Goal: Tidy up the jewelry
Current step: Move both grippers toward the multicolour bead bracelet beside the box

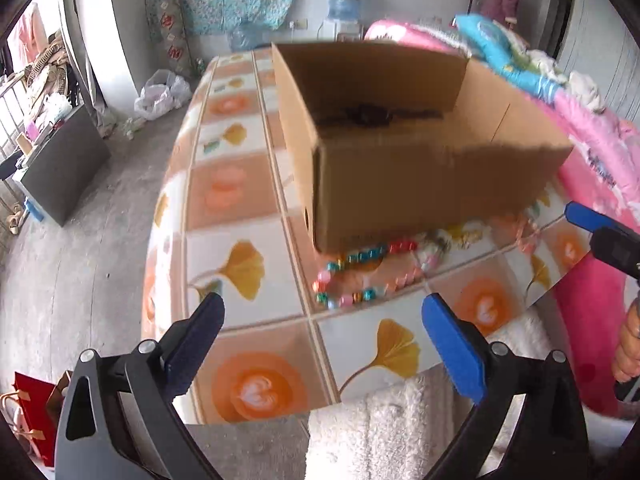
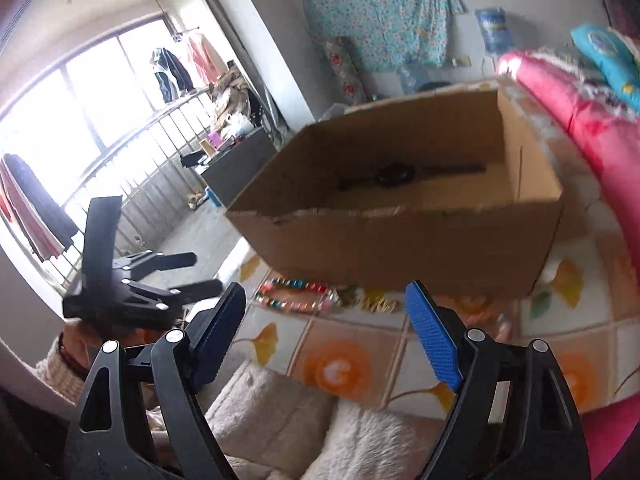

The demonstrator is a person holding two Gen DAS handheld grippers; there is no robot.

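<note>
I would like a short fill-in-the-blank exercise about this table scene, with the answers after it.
1. The open cardboard box holds a dark ____.
2. The colourful bead necklace lies on the table, ____ the box.
3. The left gripper holds nothing; its jaws stand ____.
4. The pad on one finger of the right gripper is coloured ____.

Missing words: wristwatch; outside; open; blue

Both wrist views: cardboard box (image 1: pixel 400 184) nearby
</note>
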